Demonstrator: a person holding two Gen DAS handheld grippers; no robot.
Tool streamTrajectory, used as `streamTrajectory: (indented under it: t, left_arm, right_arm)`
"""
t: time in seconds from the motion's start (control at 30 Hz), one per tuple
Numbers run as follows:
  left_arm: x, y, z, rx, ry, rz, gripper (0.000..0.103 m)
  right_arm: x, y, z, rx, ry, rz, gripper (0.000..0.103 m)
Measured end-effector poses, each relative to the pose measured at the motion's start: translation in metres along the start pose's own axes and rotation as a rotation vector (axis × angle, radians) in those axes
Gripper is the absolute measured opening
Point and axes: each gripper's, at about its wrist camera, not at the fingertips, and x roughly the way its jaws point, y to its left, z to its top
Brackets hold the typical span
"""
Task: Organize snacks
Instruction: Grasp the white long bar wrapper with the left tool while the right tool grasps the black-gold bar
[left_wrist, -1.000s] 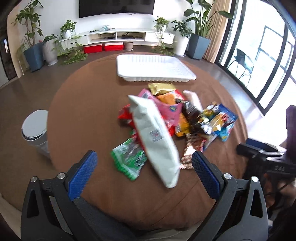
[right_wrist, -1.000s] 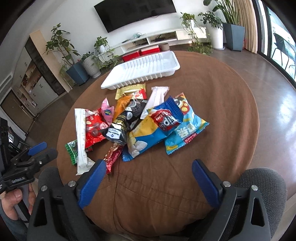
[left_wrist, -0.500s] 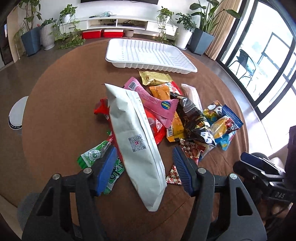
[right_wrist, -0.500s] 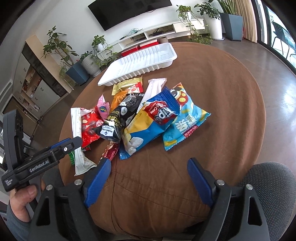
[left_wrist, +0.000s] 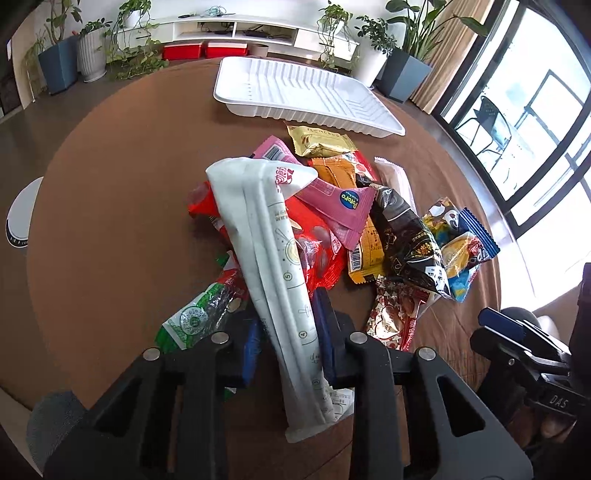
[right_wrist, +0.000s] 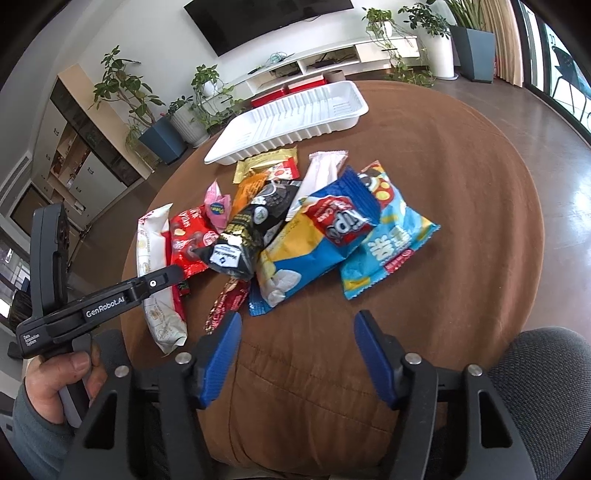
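A heap of snack packets lies mid-table on the brown cloth. Behind it stands a white ribbed tray (left_wrist: 314, 120) (right_wrist: 288, 138) with nothing in it. My left gripper (left_wrist: 288, 325) is closing on the near end of a long white packet (left_wrist: 266, 229) (right_wrist: 155, 258). Both blue pads press its sides and it is creased lengthwise. It rests over a red packet (left_wrist: 314, 254) and a green one (left_wrist: 195, 317). My right gripper (right_wrist: 295, 332) hovers over bare cloth near the table's front edge. Its jaws are closing with nothing between them. A blue chips bag (right_wrist: 325, 236) lies just beyond.
A black packet (right_wrist: 255, 221), a pink one (left_wrist: 332, 195) and a gold one (left_wrist: 321, 142) sit in the heap. A white bin (left_wrist: 20, 214) stands on the floor to the left. A grey chair (right_wrist: 535, 369) is at the near right. Potted plants line the far wall.
My left gripper came down and forward over the long white packet, and its jaws closed from wide apart onto it, folding it lengthwise. The right gripper's jaws narrowed somewhat while it stayed put.
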Motion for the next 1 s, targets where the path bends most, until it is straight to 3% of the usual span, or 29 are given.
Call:
streamTrajectory:
  t: [0.23,0.43,0.7,1.0]
  left_arm:
    - [-0.004,0.008,-0.005,-0.01,-0.009,-0.038,0.019]
    - [-0.018,0.012,-0.017,-0.009,-0.021,-0.071,0.016]
    - [-0.022,0.013,-0.026,0.001,-0.034,-0.085,0.016]
    - [-0.022,0.011,-0.028,0.011,-0.044,-0.1,0.015]
  right_arm:
    - [-0.001,0.018,0.011,0.003,0.017,0.116,0.065]
    - [0.002,0.036,0.043,0.007,-0.001,0.186,0.062]
    - [0.041,0.044,0.079,0.025,0.059,0.105,0.051]
    - [0.068,0.04,0.088,0.032,0.128,0.029,0.051]
